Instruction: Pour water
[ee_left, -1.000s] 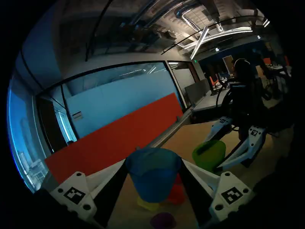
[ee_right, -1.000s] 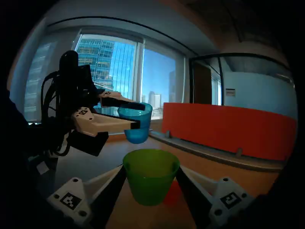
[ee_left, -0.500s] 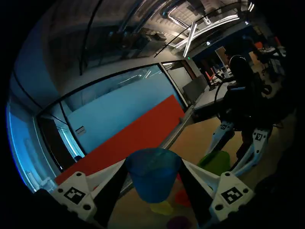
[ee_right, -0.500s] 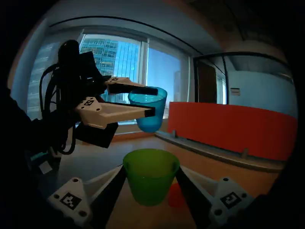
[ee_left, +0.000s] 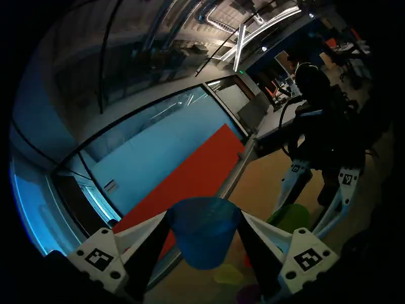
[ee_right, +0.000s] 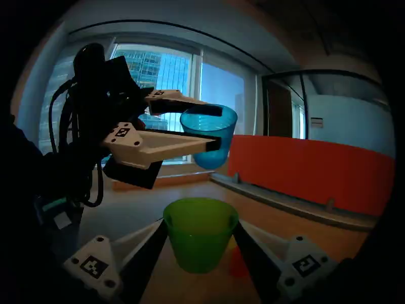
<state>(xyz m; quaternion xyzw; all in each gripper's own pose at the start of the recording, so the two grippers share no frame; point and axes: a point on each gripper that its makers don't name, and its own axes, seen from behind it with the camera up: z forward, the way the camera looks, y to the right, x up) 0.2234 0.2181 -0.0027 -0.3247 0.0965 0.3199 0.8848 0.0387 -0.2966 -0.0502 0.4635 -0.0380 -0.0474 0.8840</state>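
My left gripper (ee_left: 203,234) is shut on a translucent blue cup (ee_left: 203,230), held upright between its white fingers. In the right gripper view that blue cup (ee_right: 208,135) hangs high, up and slightly behind the green cup, with the left gripper (ee_right: 215,126) clamped on it. My right gripper (ee_right: 200,238) is shut on a green cup (ee_right: 200,234), upright and low over the wooden table (ee_right: 283,223). In the left gripper view the green cup (ee_left: 289,218) sits lower right, inside the right gripper (ee_left: 304,200). Whether either cup holds water I cannot tell.
Small coloured cups lie on the table below: a yellow one (ee_left: 228,274), a purple one (ee_left: 249,293), and a red one (ee_right: 237,263). An orange partition (ee_right: 314,169) runs along the table's far edge. Windows stand behind the left gripper.
The left gripper has lifted the blue cup higher and moved it toward a spot above the green cup. The green cup has stayed in place in the right gripper.
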